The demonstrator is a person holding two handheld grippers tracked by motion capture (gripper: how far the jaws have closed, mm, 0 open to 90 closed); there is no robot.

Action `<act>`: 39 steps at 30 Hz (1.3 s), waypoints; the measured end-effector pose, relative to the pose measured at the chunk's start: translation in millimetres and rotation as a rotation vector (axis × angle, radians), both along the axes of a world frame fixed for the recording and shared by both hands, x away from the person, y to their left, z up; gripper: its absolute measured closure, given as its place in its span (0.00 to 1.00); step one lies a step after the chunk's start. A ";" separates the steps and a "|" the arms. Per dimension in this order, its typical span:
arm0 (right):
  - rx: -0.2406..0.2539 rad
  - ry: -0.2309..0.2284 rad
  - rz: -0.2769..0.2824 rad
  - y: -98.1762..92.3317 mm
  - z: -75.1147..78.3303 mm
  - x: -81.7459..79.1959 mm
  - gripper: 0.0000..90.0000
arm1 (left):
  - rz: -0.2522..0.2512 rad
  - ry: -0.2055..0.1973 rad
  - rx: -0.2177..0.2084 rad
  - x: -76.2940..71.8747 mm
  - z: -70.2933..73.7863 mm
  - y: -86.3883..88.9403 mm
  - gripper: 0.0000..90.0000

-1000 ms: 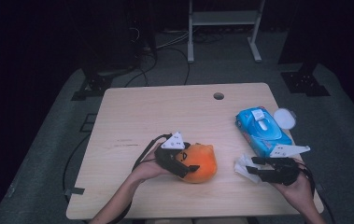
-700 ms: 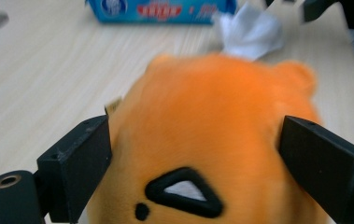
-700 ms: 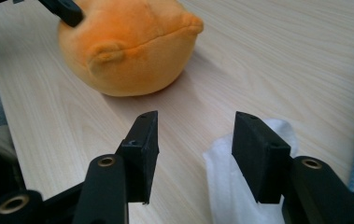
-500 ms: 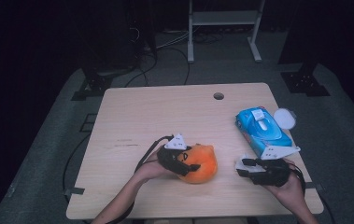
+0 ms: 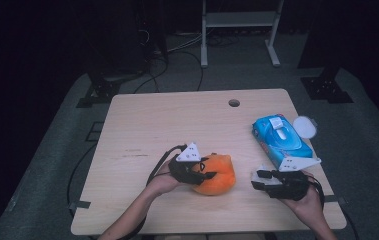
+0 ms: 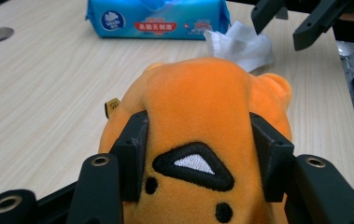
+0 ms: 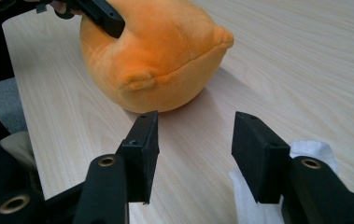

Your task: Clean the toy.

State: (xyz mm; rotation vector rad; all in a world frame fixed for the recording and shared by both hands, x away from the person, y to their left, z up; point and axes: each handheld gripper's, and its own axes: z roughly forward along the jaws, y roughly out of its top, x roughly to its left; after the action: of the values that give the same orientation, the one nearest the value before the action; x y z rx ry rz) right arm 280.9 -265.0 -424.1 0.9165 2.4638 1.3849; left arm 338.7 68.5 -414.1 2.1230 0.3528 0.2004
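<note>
Where black jaws pinch it, the orange plush toy (image 6: pixel 198 107) dents inward.

The orange toy (image 6: pixel 198 107) is soft, matt plush with stitched black embroidery, and the tabletop (image 5: pixel 177 120) is pale, smooth wood grain. The blue wipes pack (image 6: pixel 160 18) looks like glossy plastic film, the white tissue (image 6: pixel 242 44) crinkled and perhaps paper. Each claw (image 7: pixel 195 154) is matt black plastic.
</note>
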 end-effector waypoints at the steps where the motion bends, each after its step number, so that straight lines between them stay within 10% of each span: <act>1: 0.007 0.000 -0.001 -0.8 0.3 0.1 0.56 | 0.012 0.009 -0.020 2.0 1.9 2.3 0.53; 20: 0.025 -0.003 -0.011 -2.5 0.7 3.1 0.55 | 0.136 -0.085 -0.019 47.5 30.1 13.8 0.53; 34: 0.032 -0.006 -0.016 -4.3 2.1 5.8 0.54 | 0.207 -0.062 0.091 88.9 1.5 5.6 0.49; 39: 0.031 -0.004 -0.018 -3.9 1.4 6.0 0.54 | 0.219 -0.040 0.066 88.1 0.4 7.7 0.34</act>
State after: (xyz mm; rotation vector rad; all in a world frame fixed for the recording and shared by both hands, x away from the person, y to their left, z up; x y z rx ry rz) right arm 287.0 -268.9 -422.7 0.9386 2.4318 1.4221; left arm 426.8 76.3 -413.7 2.1406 0.5617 0.3857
